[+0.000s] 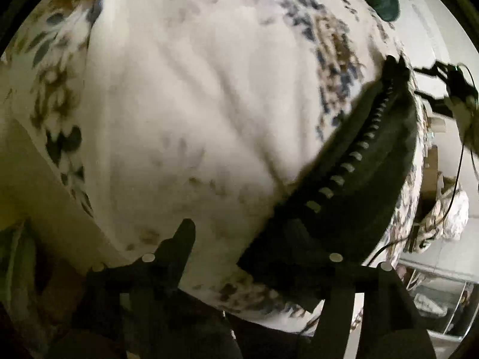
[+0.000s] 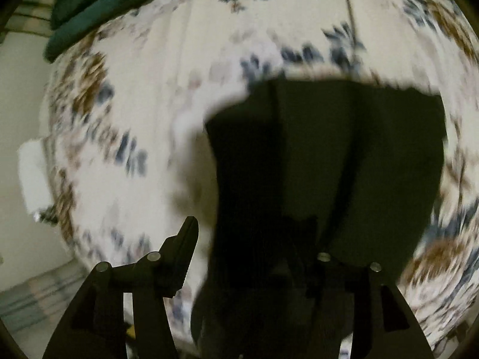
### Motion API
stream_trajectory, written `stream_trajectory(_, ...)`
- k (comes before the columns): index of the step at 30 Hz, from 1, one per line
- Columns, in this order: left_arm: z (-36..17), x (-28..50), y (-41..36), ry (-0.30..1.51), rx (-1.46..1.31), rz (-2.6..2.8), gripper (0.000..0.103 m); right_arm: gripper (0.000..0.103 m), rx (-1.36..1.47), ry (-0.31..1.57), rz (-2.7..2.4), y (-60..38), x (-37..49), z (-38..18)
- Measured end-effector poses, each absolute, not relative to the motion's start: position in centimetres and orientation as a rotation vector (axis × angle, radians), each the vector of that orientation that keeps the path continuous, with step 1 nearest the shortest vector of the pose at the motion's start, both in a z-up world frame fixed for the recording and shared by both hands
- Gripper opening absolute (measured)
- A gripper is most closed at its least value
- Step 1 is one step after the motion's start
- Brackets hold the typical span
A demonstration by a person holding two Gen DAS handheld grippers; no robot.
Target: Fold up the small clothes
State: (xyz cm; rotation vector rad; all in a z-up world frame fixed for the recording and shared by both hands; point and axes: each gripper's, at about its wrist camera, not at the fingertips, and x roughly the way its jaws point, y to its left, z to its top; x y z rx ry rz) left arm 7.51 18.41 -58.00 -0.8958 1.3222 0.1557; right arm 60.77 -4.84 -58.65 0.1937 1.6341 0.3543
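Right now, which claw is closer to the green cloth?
Right. The right claw hangs over the dark garment with the green cloth ahead of it; the left claw is at the garment's other end, farther away.

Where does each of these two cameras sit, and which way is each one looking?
Left wrist view: sits on the left gripper, looking steeply down along its open fingers at the flowered bedsheet and a dark garment with a row of pale studs; the other gripper shows at the right edge.
Right wrist view: sits on the right gripper, looking down at the same dark garment on the sheet; only its own fingers show.
Shared: the sheet, the dark garment and a green cloth at the bed's far edge.
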Motion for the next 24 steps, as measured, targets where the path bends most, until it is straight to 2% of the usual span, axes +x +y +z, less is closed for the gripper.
stream_trajectory(4,-56.4,10.0,16.4,1.334,-0.761,0.083,0.062,0.062,0.226,1.667,0.382,-9.1,52.7,-58.7)
stream_trajectory(10,-54.6,16.7,10.1,1.327,-0.553,-0.047,0.062,0.062,0.275,1.751,0.268,-17.0,40.1,-63.4)
stream_trajectory(13,-54.2,21.5,7.1,1.272,-0.467,-0.108,0.062,0.062,0.426,1.772,0.195,-20.9,36.7,-66.2)
stream_trajectory(17,-55.5,28.5,2.6,1.244,-0.219,-0.088,0.062,0.062,0.556,1.707,0.14,-24.3,35.0,-67.9)
stream_trajectory(20,-57.1,31.2,4.0,1.269,-0.126,0.016,0.064,0.062,0.594,1.673,0.134,-25.5,34.5,-68.2)
stream_trajectory(24,-57.6,30.7,11.5,1.282,-0.268,0.117,0.065,0.062,0.662,1.653,0.155,-27.0,32.9,-68.2)
